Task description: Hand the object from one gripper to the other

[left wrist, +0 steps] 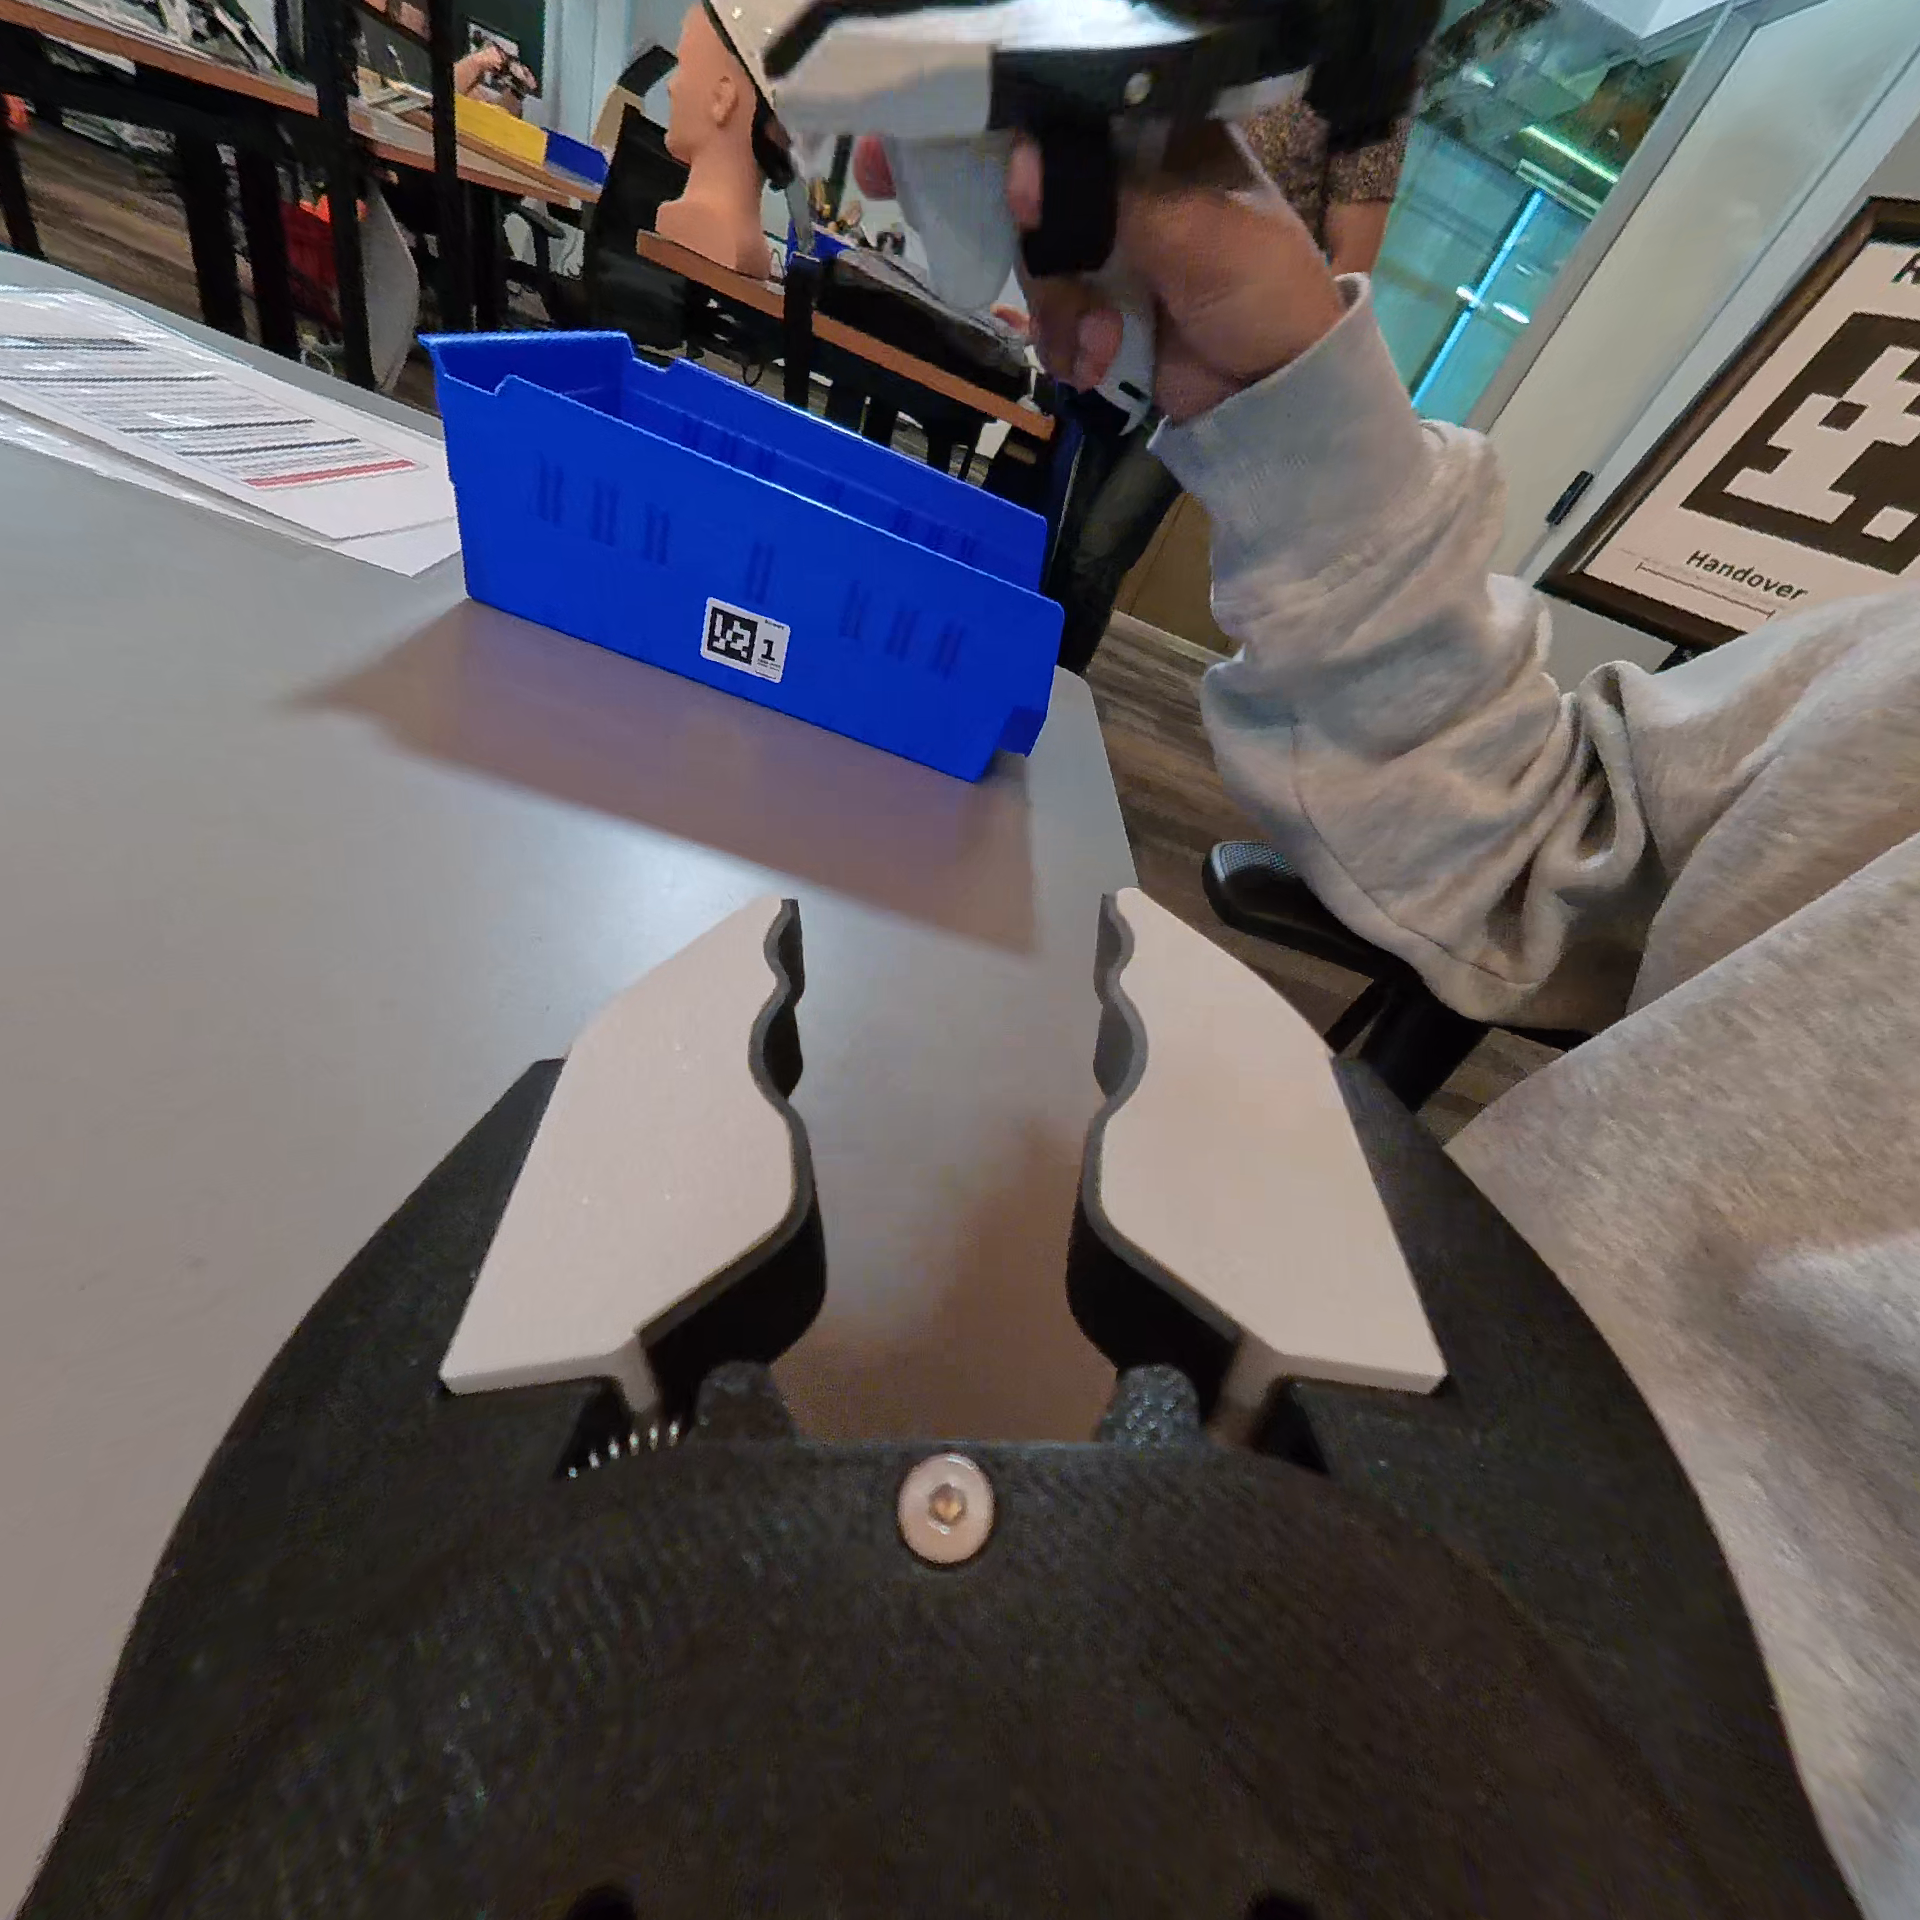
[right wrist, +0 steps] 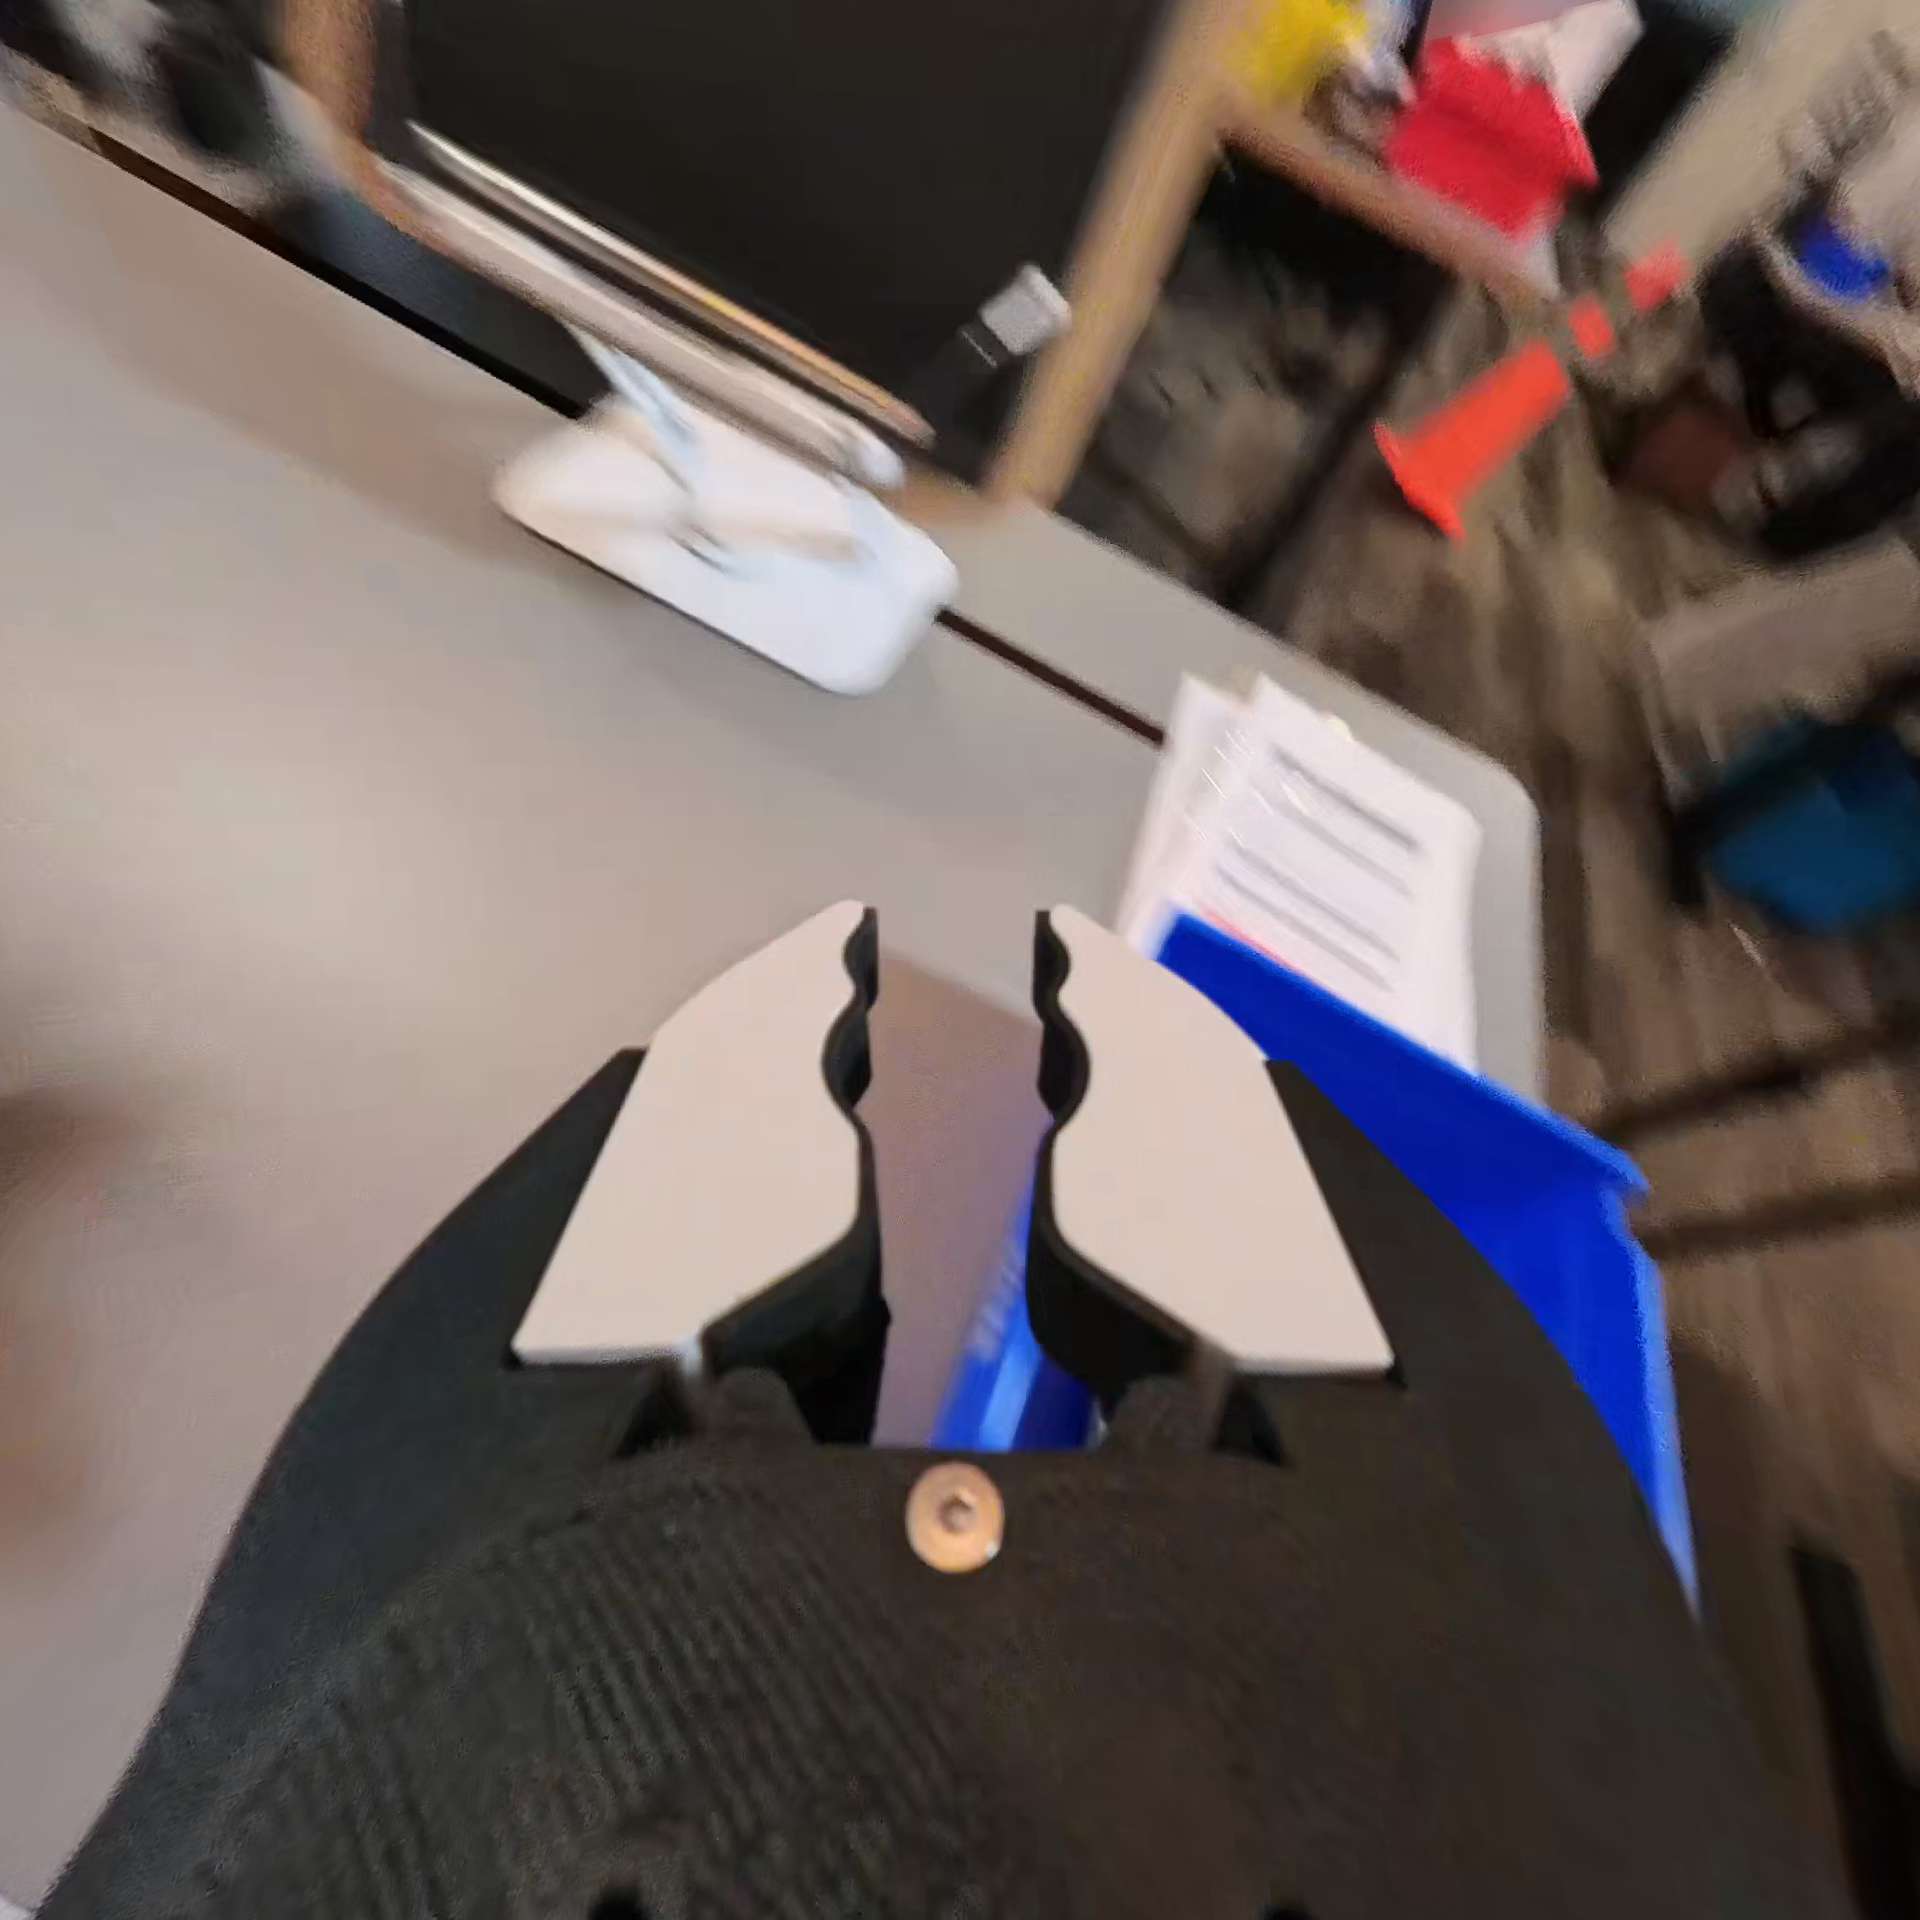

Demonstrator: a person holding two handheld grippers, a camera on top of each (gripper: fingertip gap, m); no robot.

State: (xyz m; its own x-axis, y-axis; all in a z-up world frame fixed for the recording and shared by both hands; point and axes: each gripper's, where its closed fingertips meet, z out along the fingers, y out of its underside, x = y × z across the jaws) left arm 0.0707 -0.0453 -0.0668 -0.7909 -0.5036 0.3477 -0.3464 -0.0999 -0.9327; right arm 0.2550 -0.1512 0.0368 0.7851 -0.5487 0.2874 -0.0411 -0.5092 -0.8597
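Left tool point(left wrist: 948, 925): fingers spread wide, nothing between them, only bare grey table point(left wrist: 260, 935) visible through the gap. It hovers low over the table, pointed toward the blue bin point(left wrist: 665, 540), which stands on the table near the far edge. Right tool point(right wrist: 956, 920): fingers apart by a narrower gap, also empty; table surface and a strip of the bin point(right wrist: 1403, 1101) show between and below them. The right wrist view is motion-blurred, so fine detail there is unreliable. In the left wrist view the right tool is raised high above the bin, held by the person's hand point(left wrist: 1174, 281) in a grey sleeve; its tip is cut off by the frame. The object to be handed over is not visible in either view: neither tool carries it, none lies on the open table, and the bin's interior is hidden from both cameras. Judgement: either the handover has not begun or the object has been dropped off; the frames do not settle which. Printed sheets point(left wrist: 208, 426) lie beside the bin, untouched.
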